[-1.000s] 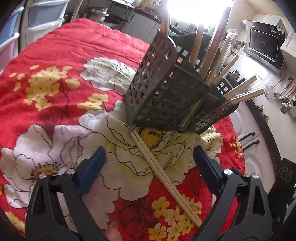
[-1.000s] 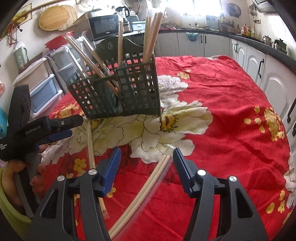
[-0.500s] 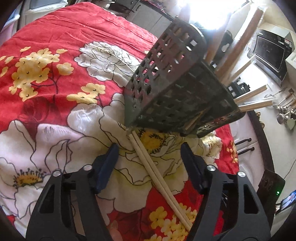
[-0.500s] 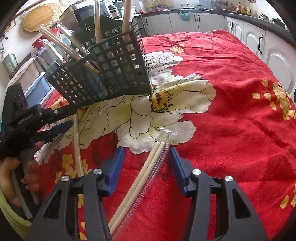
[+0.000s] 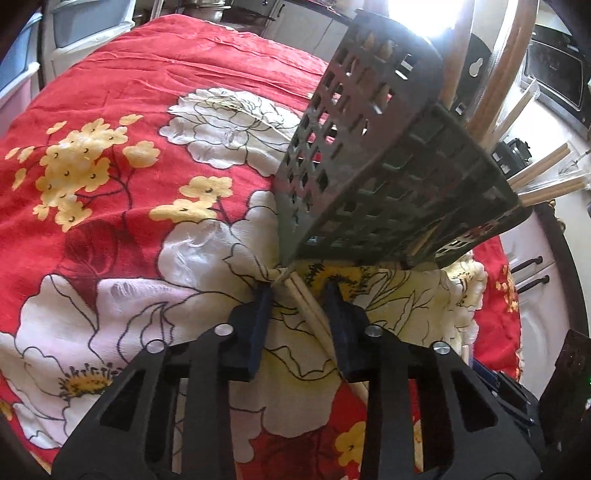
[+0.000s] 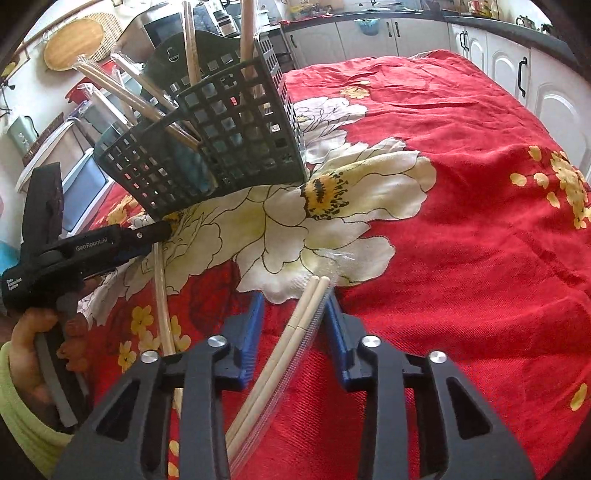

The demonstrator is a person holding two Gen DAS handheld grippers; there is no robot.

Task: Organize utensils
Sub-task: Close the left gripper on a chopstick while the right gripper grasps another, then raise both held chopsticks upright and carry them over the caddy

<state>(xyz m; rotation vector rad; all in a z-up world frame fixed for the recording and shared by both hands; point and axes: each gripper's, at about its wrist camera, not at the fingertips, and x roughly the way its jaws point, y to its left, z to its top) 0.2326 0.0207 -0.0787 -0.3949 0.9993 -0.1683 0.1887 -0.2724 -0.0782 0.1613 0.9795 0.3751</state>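
Observation:
A dark grid utensil basket (image 5: pixel 369 177) stands on the red floral tablecloth (image 5: pixel 110 92) with several wooden chopsticks upright in it. Just in front of its base lies a bare pair of chopsticks (image 5: pixel 312 310). My left gripper (image 5: pixel 299 295) straddles that pair with its jaws closing, and a gap still shows beside the sticks. In the right wrist view the basket (image 6: pixel 229 140) is at upper left. A pair of chopsticks in a clear sleeve (image 6: pixel 312 291) lies between the blue pads of my right gripper (image 6: pixel 294 297), whose jaws are also closing and not pressing on the pair.
A person's hand (image 6: pixel 33 332) holds the left gripper (image 6: pixel 110 243) at the left of the right wrist view. White cabinets (image 6: pixel 546 99) line the table's far side. A microwave (image 5: pixel 554 85) and storage drawers (image 5: pixel 85 26) stand beyond the table edges.
Both grippers have dipped closer to the cloth and narrowed their jaws around their chopstick pairs. The left one has slid forward to the basket's base.

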